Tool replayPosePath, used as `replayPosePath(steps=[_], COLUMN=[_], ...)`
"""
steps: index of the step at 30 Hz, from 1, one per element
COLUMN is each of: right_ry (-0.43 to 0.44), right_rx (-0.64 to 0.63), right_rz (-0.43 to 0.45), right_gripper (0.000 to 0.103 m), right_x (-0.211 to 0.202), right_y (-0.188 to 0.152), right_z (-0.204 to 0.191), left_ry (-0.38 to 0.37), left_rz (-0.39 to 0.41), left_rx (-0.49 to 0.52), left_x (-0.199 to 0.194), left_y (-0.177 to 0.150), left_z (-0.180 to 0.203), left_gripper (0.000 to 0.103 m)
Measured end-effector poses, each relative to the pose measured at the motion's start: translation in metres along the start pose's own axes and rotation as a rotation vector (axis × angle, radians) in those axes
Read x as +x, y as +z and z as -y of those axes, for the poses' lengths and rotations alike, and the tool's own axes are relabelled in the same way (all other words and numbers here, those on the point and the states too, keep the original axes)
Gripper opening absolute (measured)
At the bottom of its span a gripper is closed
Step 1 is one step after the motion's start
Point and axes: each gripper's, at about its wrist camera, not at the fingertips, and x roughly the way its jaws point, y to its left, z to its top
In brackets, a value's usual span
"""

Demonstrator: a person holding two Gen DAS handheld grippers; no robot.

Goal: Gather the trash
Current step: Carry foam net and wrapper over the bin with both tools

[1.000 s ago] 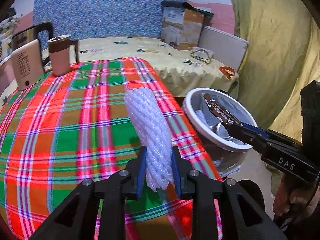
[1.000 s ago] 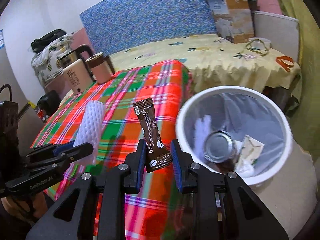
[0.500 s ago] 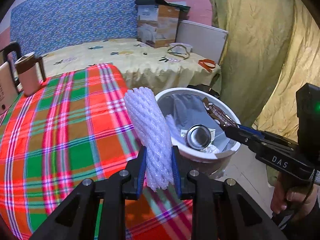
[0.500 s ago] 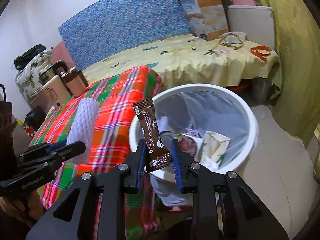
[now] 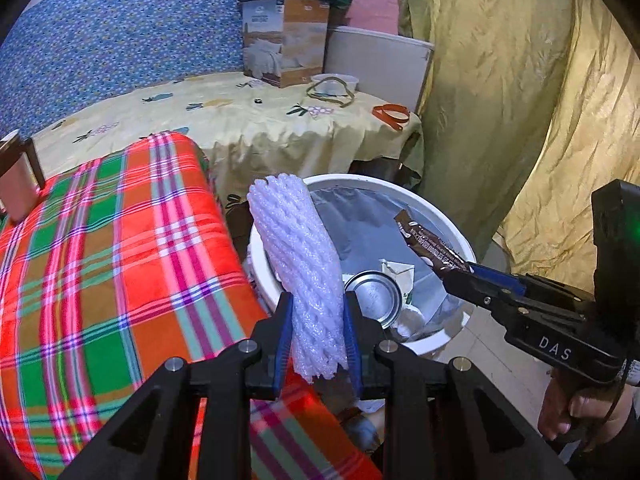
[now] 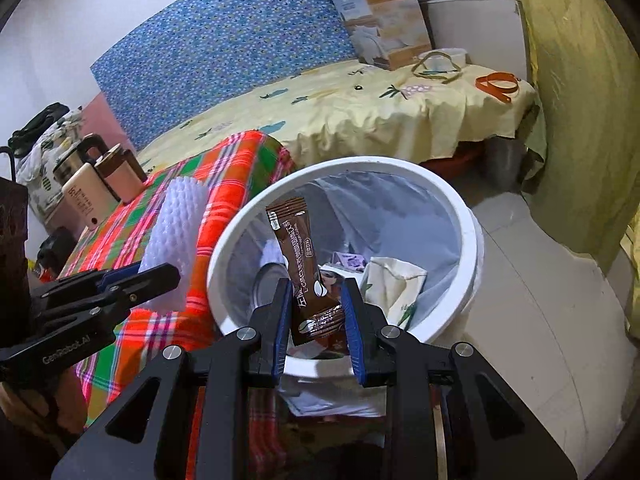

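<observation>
- Left wrist view: left gripper (image 5: 316, 330) is clamped on the lower end of a white foam net sleeve (image 5: 298, 256), pads nearly touching through the foam. Sleeve stands upright, tilted slightly left, over the near-left rim of the white trash bin (image 5: 460, 236), by the edge of the plaid cloth (image 5: 120, 264).
- Same view: right gripper (image 5: 466, 270) comes in from the right, its tips pinching a brown sachet (image 5: 430, 244) above the bin's right side. The hand (image 5: 576, 412) grips its handle at lower right.
- Right wrist view: right gripper (image 6: 318, 308) is narrowed onto the sachet's (image 6: 304, 268) bottom end; sachet upright over the bin (image 6: 460, 216) opening, near edge.
- Bin holds a tin can (image 6: 264, 280) and crumpled paper (image 6: 392, 284).
- Left gripper (image 6: 160, 276) at the left, holding the sleeve (image 6: 174, 240) just outside the bin rim, over the cloth (image 6: 224, 184).
</observation>
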Motion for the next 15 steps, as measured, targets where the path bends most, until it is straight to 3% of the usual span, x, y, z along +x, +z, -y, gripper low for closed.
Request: replayPosePath(steps=[11, 13, 15], right_ry=[-0.011, -0.011, -0.014], right_rx=[0.024, 0.033, 0.035], right_rz=[-0.041, -0.056, -0.067], right_gripper=[0.029, 0.03, 0.03], right_x=[0.017, 0.022, 0.025], right_y=[0.006, 0.008, 0.009], right_z=[0.012, 0.014, 0.015], left_ry=[-0.02, -0.027, -0.033], left_rz=[-0.036, -0.035, -0.028], left_rx=[0.007, 0.005, 0.002], left_x=[0.032, 0.034, 0.037], left_y=[0.015, 0.018, 0.022], left_z=[-0.002, -0.003, -0.004], left_gripper=[0.025, 0.027, 0.035])
